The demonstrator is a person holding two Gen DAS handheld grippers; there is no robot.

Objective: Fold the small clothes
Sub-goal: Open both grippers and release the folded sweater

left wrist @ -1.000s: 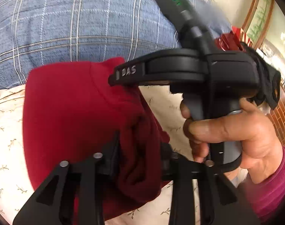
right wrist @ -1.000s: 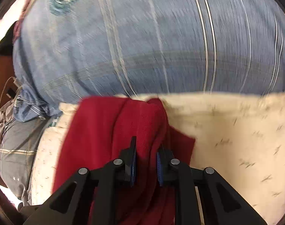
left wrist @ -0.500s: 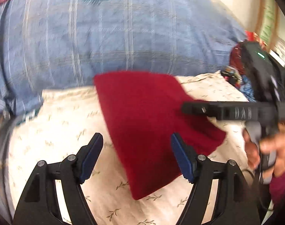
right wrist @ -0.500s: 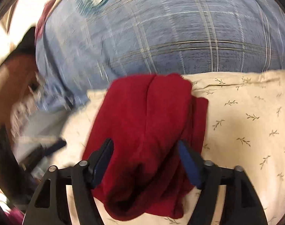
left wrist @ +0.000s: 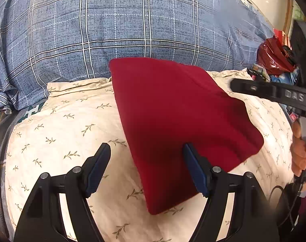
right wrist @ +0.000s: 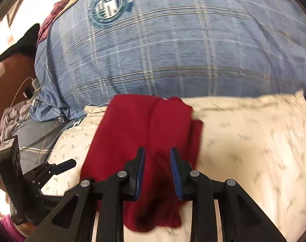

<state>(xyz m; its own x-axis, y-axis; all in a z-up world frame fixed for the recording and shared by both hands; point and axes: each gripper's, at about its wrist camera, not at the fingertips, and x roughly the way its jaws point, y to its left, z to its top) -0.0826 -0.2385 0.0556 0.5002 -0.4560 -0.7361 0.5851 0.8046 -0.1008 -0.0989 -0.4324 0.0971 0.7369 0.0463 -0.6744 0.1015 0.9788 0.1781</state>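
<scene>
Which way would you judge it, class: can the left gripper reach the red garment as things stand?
Probably yes: the left gripper is open, the red garment lies directly ahead on the cream pillow, nothing between.

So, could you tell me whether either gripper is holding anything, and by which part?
Nothing: left gripper and right gripper are open over the folded red garment.

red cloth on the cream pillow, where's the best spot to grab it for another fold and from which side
Probably the near rounded end of the red cloth, approached from the person's side by the right gripper. There the layers bunch into a thick lobe that the jaws can straddle; the far edge lies flat against the blue plaid pillow.
</scene>
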